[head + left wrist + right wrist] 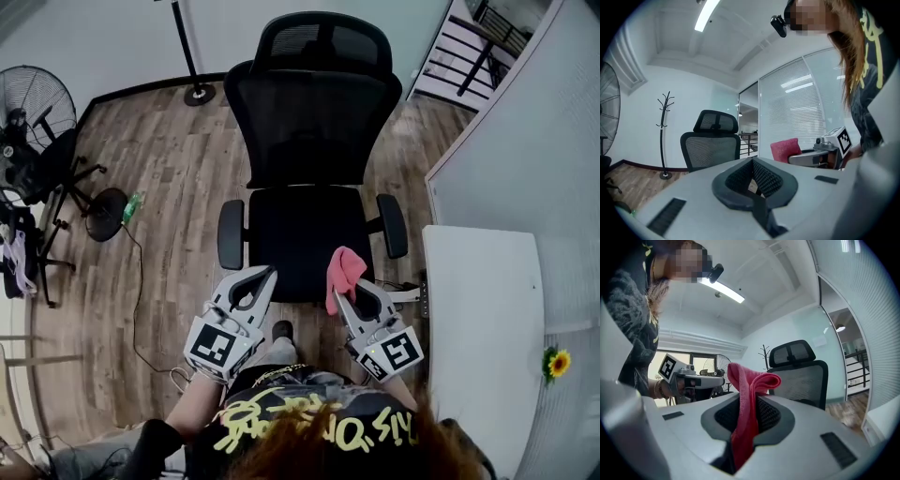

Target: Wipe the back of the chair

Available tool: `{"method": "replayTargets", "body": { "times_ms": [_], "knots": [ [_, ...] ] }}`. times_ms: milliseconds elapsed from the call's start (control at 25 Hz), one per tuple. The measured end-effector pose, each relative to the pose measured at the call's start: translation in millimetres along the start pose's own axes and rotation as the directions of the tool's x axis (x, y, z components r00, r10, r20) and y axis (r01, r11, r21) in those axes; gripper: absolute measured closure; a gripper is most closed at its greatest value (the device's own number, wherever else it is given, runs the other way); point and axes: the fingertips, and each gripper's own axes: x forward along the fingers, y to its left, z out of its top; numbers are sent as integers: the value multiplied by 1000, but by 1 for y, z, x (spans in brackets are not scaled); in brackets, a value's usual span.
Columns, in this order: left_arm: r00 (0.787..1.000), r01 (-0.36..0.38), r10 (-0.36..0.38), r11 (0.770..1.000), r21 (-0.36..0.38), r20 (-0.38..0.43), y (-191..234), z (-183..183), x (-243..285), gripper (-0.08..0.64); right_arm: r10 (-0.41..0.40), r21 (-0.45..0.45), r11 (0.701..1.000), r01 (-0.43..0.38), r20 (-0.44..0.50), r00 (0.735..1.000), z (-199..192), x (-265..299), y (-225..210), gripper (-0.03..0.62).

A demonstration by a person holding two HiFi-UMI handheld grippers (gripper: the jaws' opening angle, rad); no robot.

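Head view: one chair [309, 141]; right tool [345, 292] clamps one pink cloth [345, 269], left tool [266, 275] closed empty

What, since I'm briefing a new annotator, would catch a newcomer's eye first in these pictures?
A black mesh-backed office chair fills the middle of the head view, its seat towards the person. Just in front of the seat, a pink cloth stands out, clamped in the right gripper. Beside it, the left gripper has its jaws together on nothing.
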Motion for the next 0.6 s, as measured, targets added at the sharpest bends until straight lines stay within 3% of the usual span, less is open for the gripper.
{"method": "replayTargets", "body": {
  "times_ms": [600],
  "knots": [
    [999,51,-51,999,12,-16,71,-3,47,571,-68,-3,998,68,5,998,0,69,-38,531]
  ]
}}
